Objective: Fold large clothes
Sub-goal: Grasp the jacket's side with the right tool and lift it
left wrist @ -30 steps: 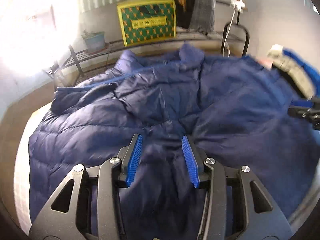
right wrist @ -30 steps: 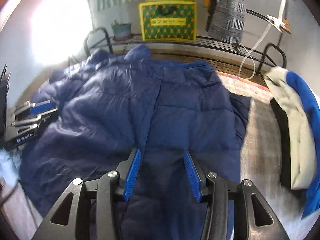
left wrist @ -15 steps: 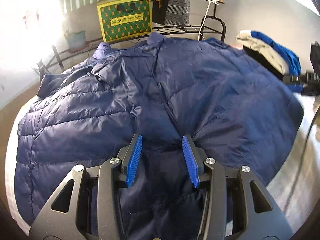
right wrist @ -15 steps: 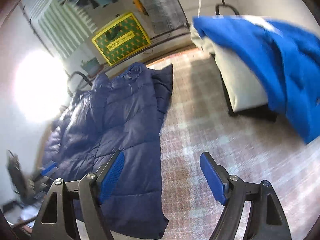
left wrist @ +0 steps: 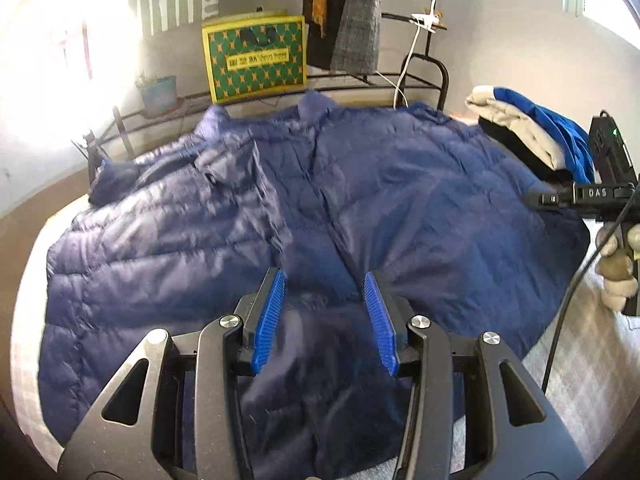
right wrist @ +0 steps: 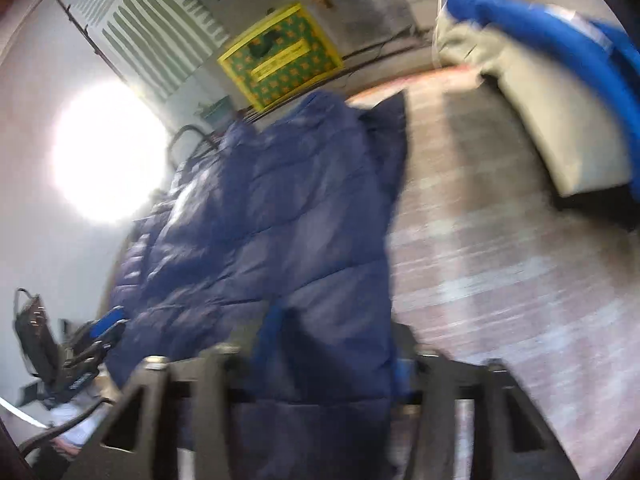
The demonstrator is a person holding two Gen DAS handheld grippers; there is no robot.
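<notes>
A large navy quilted puffer jacket (left wrist: pixel 360 208) lies spread on a bed with a checked cover (left wrist: pixel 588 364). My left gripper (left wrist: pixel 325 320) hovers over the jacket's near hem, its blue pads apart and nothing held. In the right wrist view the jacket (right wrist: pixel 272 216) runs up the left half. My right gripper (right wrist: pixel 332 352) sits over the jacket's near right edge, with fabric lying between its blurred jaws. Whether they press on it is unclear. The right gripper also shows at the right edge of the left wrist view (left wrist: pixel 580 196).
A stack of folded clothes, beige and bright blue (left wrist: pixel 532 136), sits at the bed's far right and also shows in the right wrist view (right wrist: pixel 560 92). A yellow-green patterned box (left wrist: pixel 254 58) and a potted plant (left wrist: pixel 158 90) stand on a metal rack behind the bed.
My right gripper has swung back left over the jacket's right edge, and its wide-open jaws have narrowed around the fabric. The left gripper has lifted and steadied over the hem, still open.
</notes>
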